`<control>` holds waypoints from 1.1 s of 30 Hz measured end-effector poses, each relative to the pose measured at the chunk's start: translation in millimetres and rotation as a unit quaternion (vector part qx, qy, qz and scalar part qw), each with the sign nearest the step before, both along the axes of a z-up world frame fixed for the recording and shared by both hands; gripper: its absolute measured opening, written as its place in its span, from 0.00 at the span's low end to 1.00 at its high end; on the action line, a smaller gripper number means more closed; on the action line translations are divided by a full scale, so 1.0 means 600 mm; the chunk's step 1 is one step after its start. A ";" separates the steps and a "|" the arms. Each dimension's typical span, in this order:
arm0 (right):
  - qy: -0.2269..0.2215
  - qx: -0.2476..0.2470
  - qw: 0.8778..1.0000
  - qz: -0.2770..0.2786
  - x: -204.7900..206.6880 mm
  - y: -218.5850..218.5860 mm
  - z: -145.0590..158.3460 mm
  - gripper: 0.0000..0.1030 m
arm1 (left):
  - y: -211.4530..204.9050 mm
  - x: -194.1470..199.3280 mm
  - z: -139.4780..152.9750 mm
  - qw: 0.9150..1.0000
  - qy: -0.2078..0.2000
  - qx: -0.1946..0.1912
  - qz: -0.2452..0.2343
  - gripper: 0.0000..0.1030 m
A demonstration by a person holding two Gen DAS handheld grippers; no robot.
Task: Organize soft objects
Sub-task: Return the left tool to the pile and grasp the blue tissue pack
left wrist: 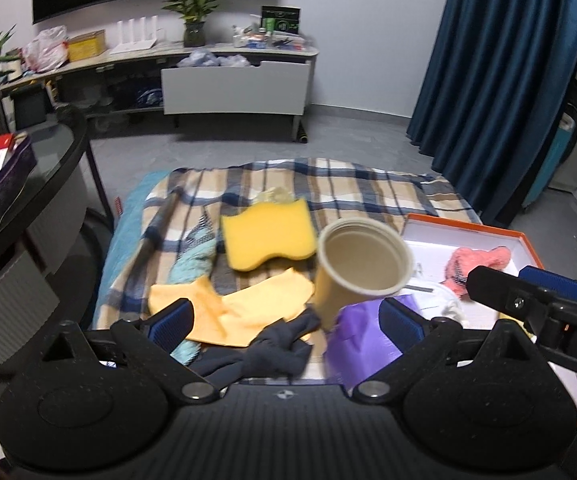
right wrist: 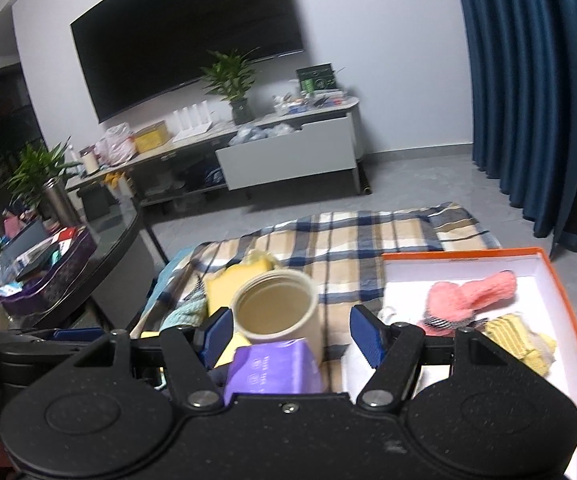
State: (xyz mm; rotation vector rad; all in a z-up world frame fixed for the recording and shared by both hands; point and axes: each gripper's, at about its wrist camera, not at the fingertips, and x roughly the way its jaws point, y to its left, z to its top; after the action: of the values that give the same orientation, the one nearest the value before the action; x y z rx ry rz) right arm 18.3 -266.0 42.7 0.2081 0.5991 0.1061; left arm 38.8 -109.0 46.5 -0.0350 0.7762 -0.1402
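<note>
Left wrist view, far left: dark round side table [left wrist: 62,152] w/ a cluttered purple tin. Next over, plaid blanket [left wrist: 348,184] spread on the floor, carrying the soft items: teal knit piece [left wrist: 192,256], orange cloth [left wrist: 244,304], yellow sponge [left wrist: 266,236], dark sock-like bundle [left wrist: 276,352] nearest the camera. Left gripper [left wrist: 286,320] spread wide over these, blue pads clear of everything, holding nothing. Centre-right: beige cup [left wrist: 360,264], upright, open top, blurred; purple packet [left wrist: 362,344] at its base, contact btwn the two hard to judge. Right: orange-rimmed box [left wrist: 524,240] w/ white inside, pink fuzzy item [left wrist: 476,262] in it. Right gripper [left wrist: 528,288] enters from the right edge over the box; only one finger seen here, so no reading of its spread from this angle.

Right wrist view adds: right gripper [right wrist: 290,332] plainly released, pads well apart, cup [right wrist: 278,308] and purple packet [right wrist: 272,368] framed btwn the fingers but untouched. Box [right wrist: 568,280] interior far clearer here: pink fuzzy item [right wrist: 468,296] plus a yellow striped knit piece [right wrist: 516,340] just beside it, which the left view misses. Sponge [right wrist: 232,284] mostly hidden behind the cup; orange cloth and dark bundle barely seen. Left gripper only a dark shape at lower left, prob. its side.
</note>
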 end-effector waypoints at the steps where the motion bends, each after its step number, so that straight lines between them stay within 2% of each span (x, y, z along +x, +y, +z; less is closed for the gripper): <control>1: 0.002 0.000 1.000 0.004 0.001 0.006 -0.002 0.76 | 0.006 0.000 -0.001 1.000 0.001 -0.001 0.004 0.99; 17: 0.022 -0.009 0.998 0.063 0.012 0.084 -0.021 0.76 | 0.094 -0.017 -0.022 0.999 0.005 -0.013 0.047 0.99; 25: 0.034 -0.010 0.996 0.079 0.011 0.101 -0.032 0.76 | 0.162 -0.021 -0.060 0.995 0.033 -0.013 0.097 0.98; 33: 0.043 -0.011 0.994 0.099 0.007 0.116 -0.041 0.76 | 0.197 -0.028 -0.090 0.991 0.055 -0.006 0.121 0.99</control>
State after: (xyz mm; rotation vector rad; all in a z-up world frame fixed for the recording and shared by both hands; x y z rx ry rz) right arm 22.6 -196.4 18.0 0.1323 0.7061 0.2837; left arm 21.9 9.2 -7.7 -0.1490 0.8755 0.0871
